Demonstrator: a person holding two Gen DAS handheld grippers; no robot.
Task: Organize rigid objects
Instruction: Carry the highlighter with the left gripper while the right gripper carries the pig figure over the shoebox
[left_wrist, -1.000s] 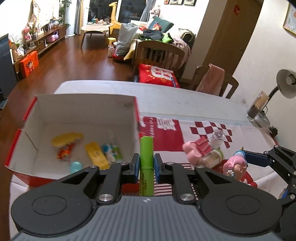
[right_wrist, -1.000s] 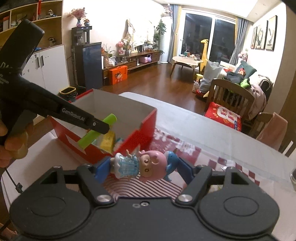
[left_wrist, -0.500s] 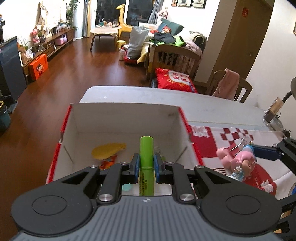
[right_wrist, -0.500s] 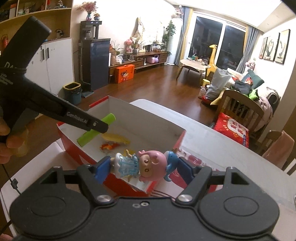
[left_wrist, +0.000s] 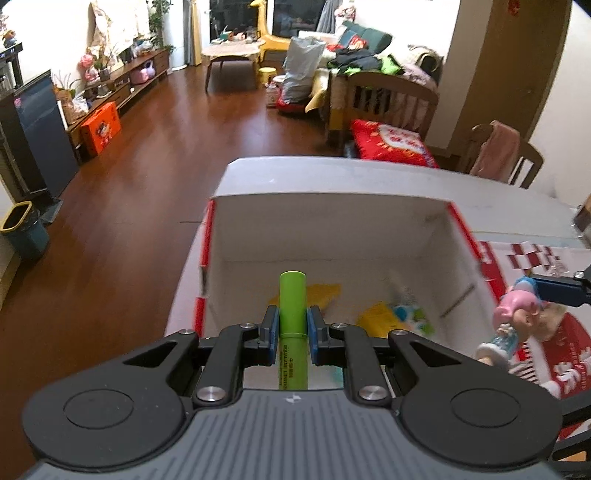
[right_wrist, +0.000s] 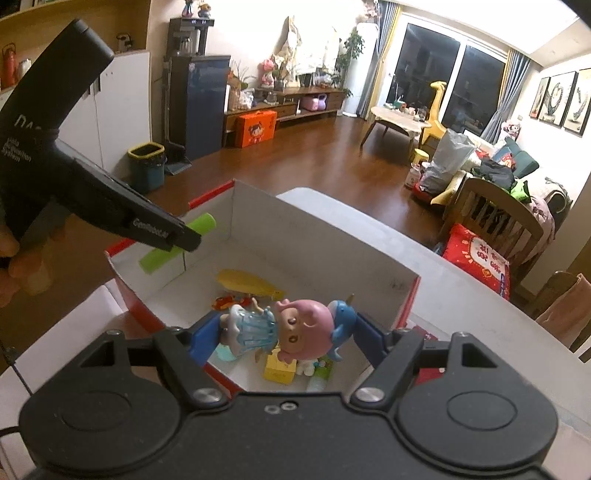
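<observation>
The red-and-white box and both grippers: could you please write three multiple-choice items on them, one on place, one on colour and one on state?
1. Where is the yellow banana toy?
A. inside the box
B. on the tablecloth
C. on the floor

2. What colour is the tube in the left gripper?
A. blue
B. green
C. red

3. The right gripper is:
A. empty
B. shut on the doll
C. holding a bottle

Answers:
A: banana toy lies on the box floor.
B: green tube between the left gripper pads.
B: right gripper pads clamp the doll.
</observation>
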